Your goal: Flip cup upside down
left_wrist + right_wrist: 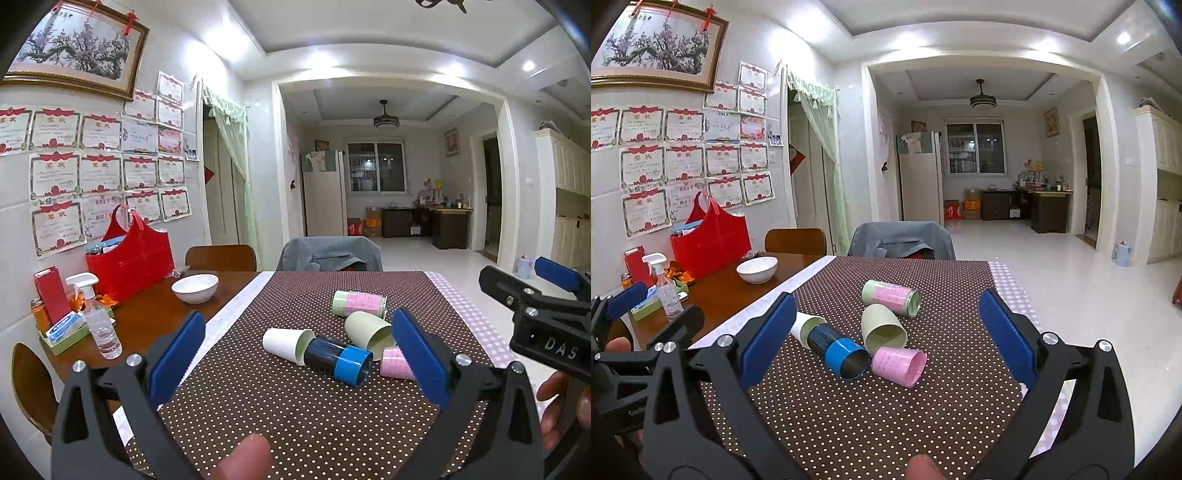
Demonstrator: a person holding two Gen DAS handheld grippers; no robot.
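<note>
Crowding the pale green cup [882, 330]: blue cup [838, 350], pink cup [899, 365].

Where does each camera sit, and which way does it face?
Left wrist: on the left gripper, facing forward over the dotted mat at the lying cups; its blue fingers, a thumb and the right gripper's side show.
Right wrist: on the right gripper, facing the same way from further right; its fingers, a thumb and the left gripper at the left edge show.
Shared: the cups, white bowl, red bag, room beyond.
</note>
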